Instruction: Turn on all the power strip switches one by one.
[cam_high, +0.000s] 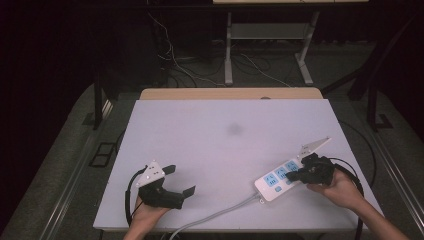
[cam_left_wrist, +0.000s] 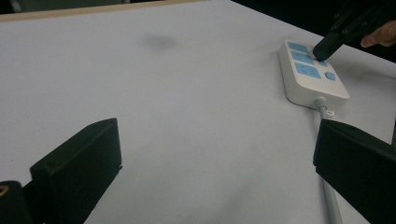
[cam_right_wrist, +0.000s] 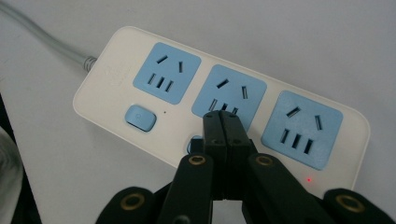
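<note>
With its fingers pressed together, the right gripper (cam_right_wrist: 221, 122) prods the rigid, light white plastic power strip (cam_right_wrist: 224, 100) at lower right, best gripped across its narrow sides.

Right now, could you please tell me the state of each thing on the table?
Power strip: lying flat, sockets empty, one small red light on.
Right gripper: jaws shut, tips on the strip's middle switch.
Left gripper: jaws open, holding nothing.
</note>
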